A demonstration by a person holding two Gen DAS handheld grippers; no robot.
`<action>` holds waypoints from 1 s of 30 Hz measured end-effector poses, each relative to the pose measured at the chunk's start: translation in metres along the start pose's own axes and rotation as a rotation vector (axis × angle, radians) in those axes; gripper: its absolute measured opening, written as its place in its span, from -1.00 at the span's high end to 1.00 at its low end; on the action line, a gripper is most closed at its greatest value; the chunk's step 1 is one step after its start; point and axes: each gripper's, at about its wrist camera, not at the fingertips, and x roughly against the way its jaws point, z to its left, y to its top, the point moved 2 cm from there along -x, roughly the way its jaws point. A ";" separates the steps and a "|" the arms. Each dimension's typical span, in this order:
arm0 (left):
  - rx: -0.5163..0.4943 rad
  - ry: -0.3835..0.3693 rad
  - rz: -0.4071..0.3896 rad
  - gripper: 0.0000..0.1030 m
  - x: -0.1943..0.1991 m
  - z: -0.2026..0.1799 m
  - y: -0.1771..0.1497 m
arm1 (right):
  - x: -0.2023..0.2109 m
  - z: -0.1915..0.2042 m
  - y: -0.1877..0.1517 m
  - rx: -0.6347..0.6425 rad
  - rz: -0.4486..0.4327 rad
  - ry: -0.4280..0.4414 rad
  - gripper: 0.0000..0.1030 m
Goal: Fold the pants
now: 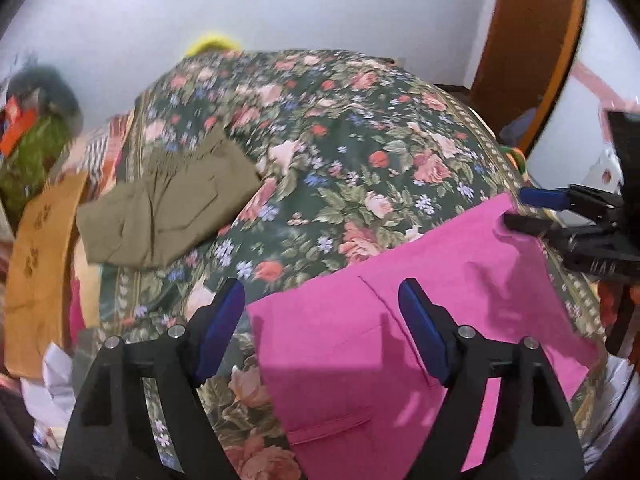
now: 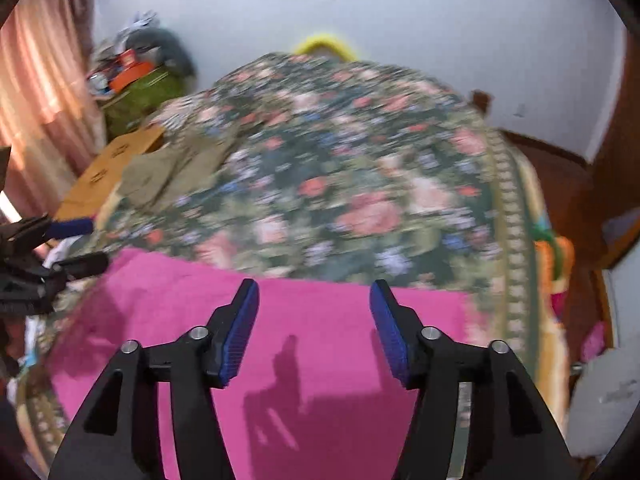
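Pink pants (image 1: 400, 340) lie flat on the near part of a floral bedspread (image 1: 340, 140); they also show in the right wrist view (image 2: 320, 360). My left gripper (image 1: 322, 304) is open and empty, hovering over the pants' left edge. My right gripper (image 2: 314, 304) is open and empty over the middle of the pink fabric; it shows from the side in the left wrist view (image 1: 516, 208) at the pants' far right corner. The left gripper shows at the left edge of the right wrist view (image 2: 86, 244).
Folded olive-green pants (image 1: 164, 208) lie at the bed's left side. A cardboard box (image 1: 36, 264) stands beside the bed on the left. A cluttered green pile (image 2: 136, 84) sits in the far left corner. A wooden door (image 1: 532, 40) is at the right.
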 end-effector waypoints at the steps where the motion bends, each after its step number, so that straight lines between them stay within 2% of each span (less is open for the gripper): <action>1: -0.017 0.003 0.017 -0.54 -0.004 -0.005 -0.001 | -0.009 0.008 -0.003 0.003 0.019 0.016 -0.33; 4: -0.020 -0.021 0.084 -0.54 -0.019 -0.012 -0.011 | -0.036 0.026 -0.017 0.028 0.093 0.042 -0.33; 8: -0.041 0.010 0.173 -0.55 -0.041 -0.013 -0.032 | -0.064 0.044 -0.044 0.067 0.233 0.075 -0.33; 14: -0.016 -0.005 0.133 -0.56 -0.025 -0.008 -0.055 | -0.042 0.042 -0.067 0.072 0.253 0.122 -0.33; 17: -0.015 0.004 0.121 -0.57 -0.011 -0.008 -0.064 | -0.025 0.044 -0.083 0.100 0.251 0.109 -0.34; 19: -0.006 0.028 0.105 -0.77 0.000 -0.006 -0.068 | -0.016 0.047 -0.092 0.096 0.248 0.109 -0.34; 21: 0.010 0.060 0.100 -0.82 0.009 -0.001 -0.071 | -0.008 0.046 -0.099 0.077 0.238 0.109 -0.34; 28: 0.141 0.061 0.089 -0.82 0.049 0.021 -0.084 | 0.017 0.044 -0.113 -0.011 0.222 0.119 -0.33; 30: 0.194 0.034 0.085 -0.82 0.063 0.026 -0.089 | 0.031 0.045 -0.114 -0.016 0.192 0.112 -0.33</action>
